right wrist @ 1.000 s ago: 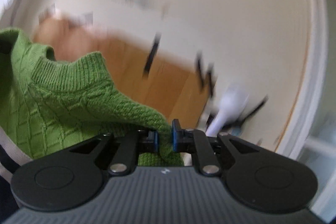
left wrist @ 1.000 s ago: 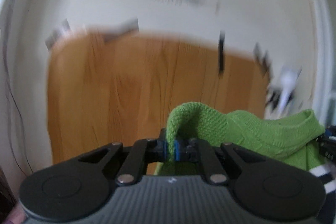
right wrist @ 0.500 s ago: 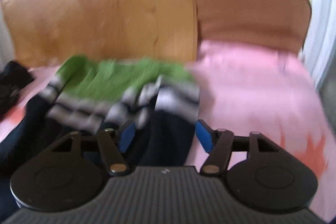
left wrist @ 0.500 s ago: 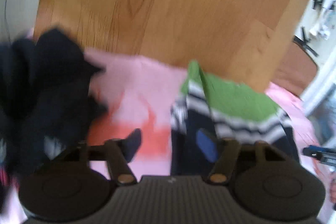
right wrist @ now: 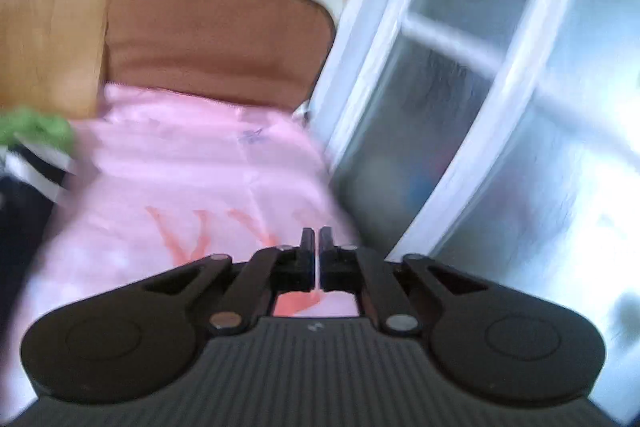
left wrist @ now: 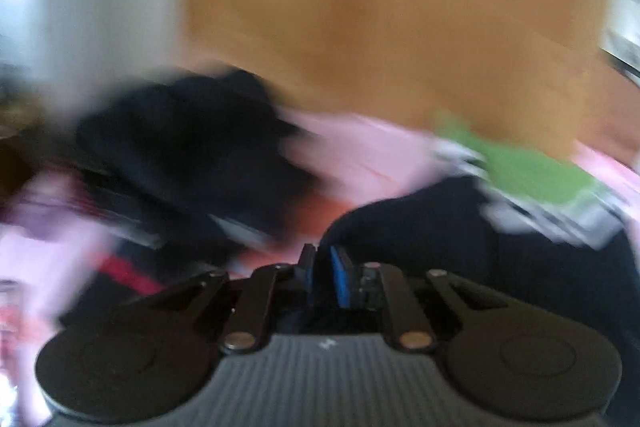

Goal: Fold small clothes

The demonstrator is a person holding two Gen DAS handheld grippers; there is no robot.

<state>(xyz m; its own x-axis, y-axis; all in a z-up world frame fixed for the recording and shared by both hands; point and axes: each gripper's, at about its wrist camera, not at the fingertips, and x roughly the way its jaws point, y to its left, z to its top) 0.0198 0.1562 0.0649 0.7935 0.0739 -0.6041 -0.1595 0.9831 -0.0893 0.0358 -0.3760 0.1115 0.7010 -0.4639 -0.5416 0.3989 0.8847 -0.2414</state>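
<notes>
A small sweater (left wrist: 532, 171), green on top with white stripes and a navy lower part, lies on the pink sheet (left wrist: 360, 147). The left wrist view is badly blurred. My left gripper (left wrist: 322, 259) sits at the navy edge with its jaws closing to a thin slit. Whether cloth is pinched there I cannot tell. In the right wrist view the sweater (right wrist: 36, 127) shows only at the far left edge. My right gripper (right wrist: 316, 239) hovers over bare pink sheet (right wrist: 192, 155), jaws closing to a hairline gap with nothing between them.
A heap of dark clothes (left wrist: 180, 147) lies left of the sweater. A wooden board (left wrist: 400, 7) stands behind the sheet. A brown cushion (right wrist: 216, 39) sits at the sheet's far end. A white-framed glass door (right wrist: 480, 107) runs along the right.
A second ago both grippers held the green sweater up. They then dropped low, opened and let it fall onto the sheet. Now both are shut again, the left swung leftward and the right swung rightward.
</notes>
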